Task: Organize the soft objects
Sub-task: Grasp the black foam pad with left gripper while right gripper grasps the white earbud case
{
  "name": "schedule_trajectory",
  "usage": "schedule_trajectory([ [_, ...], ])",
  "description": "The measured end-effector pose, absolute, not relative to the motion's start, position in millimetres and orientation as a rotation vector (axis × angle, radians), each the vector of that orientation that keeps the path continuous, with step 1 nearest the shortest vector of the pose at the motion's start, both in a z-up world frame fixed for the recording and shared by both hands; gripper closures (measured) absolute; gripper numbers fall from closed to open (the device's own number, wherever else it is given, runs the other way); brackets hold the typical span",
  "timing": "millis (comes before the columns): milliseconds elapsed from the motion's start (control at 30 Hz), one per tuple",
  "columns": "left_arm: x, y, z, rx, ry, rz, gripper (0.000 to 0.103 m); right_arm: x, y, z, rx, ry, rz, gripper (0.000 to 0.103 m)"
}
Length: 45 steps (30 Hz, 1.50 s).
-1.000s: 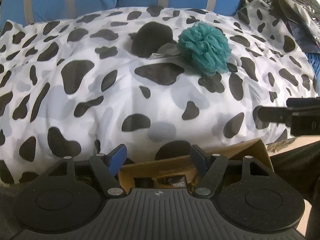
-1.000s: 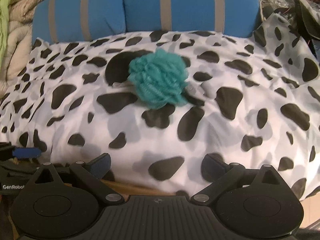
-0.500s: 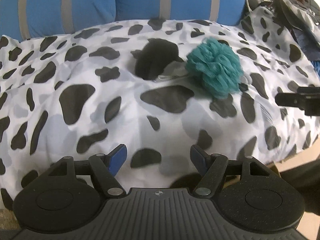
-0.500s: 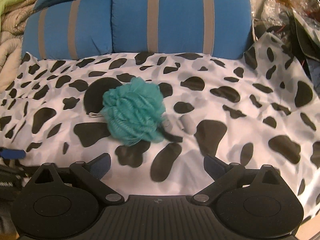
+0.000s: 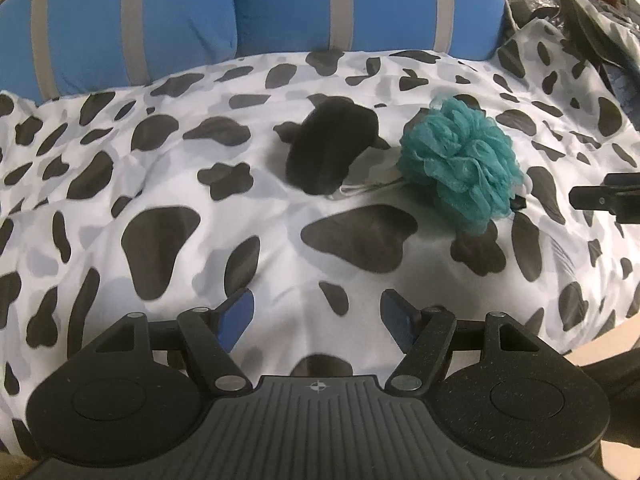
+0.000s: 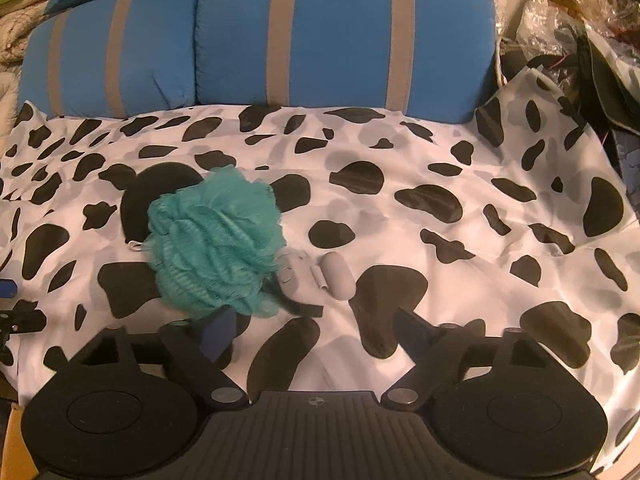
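Observation:
A teal mesh bath pouf (image 5: 460,164) lies on the cow-print cover (image 5: 160,184); it also shows in the right wrist view (image 6: 216,244). A black soft object (image 5: 328,148) lies just left of it, partly hidden behind the pouf in the right wrist view (image 6: 136,204). A small grey object (image 6: 320,276) lies right of the pouf. My left gripper (image 5: 318,316) is open and empty, low over the cover, short of both objects. My right gripper (image 6: 316,332) is open and empty, its left finger close under the pouf.
Two blue pillows with grey stripes (image 6: 340,36) stand behind the cover. Dark bags and plastic clutter (image 6: 580,40) pile up at the right. Beige and green bedding (image 6: 16,20) lies far left. The right gripper's finger shows at the right edge of the left wrist view (image 5: 604,200).
Both grippers have risen and moved forward over the cover toward the pouf. The cardboard box at the near edge has dropped out of sight. Both stay open.

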<state>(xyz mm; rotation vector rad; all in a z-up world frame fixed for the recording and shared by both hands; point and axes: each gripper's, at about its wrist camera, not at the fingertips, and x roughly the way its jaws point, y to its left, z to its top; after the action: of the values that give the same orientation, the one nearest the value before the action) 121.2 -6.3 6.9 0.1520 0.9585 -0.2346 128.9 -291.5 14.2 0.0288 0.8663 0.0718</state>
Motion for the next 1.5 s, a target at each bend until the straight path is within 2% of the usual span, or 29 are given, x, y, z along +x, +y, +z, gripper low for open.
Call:
schedule_trajectory([
  [367, 150, -9, 7, 0.163, 0.956, -0.245, 0.034, 168, -292, -9, -0.012, 0.920, 0.128, 0.043],
  [633, 178, -9, 7, 0.167, 0.962, -0.237, 0.034, 196, -283, -29, -0.065, 0.953, 0.158, 0.047],
  [700, 184, -9, 7, 0.165, 0.963, -0.234, 0.034, 204, -281, -34, -0.071, 0.966, 0.168, 0.052],
  [967, 205, -6, 8, 0.153, 0.966, -0.223, 0.034, 221, -267, -50, -0.147, 0.993, 0.206, 0.058],
  [1033, 208, -7, 8, 0.154, 0.965, -0.224, 0.034, 222, -262, -53, -0.183, 0.989, 0.217, 0.063],
  [1067, 209, -6, 8, 0.153, 0.964, -0.224, 0.034, 223, -261, -54, -0.196, 0.990, 0.216, 0.071],
  [1100, 211, -6, 7, 0.152, 0.964, -0.224, 0.034, 224, -262, -55, -0.200, 0.999, 0.210, 0.075],
  [1500, 226, -12, 5, 0.134, 0.879, -0.323, 0.034, 227, -278, -47, -0.233, 1.043, 0.070, 0.079],
])
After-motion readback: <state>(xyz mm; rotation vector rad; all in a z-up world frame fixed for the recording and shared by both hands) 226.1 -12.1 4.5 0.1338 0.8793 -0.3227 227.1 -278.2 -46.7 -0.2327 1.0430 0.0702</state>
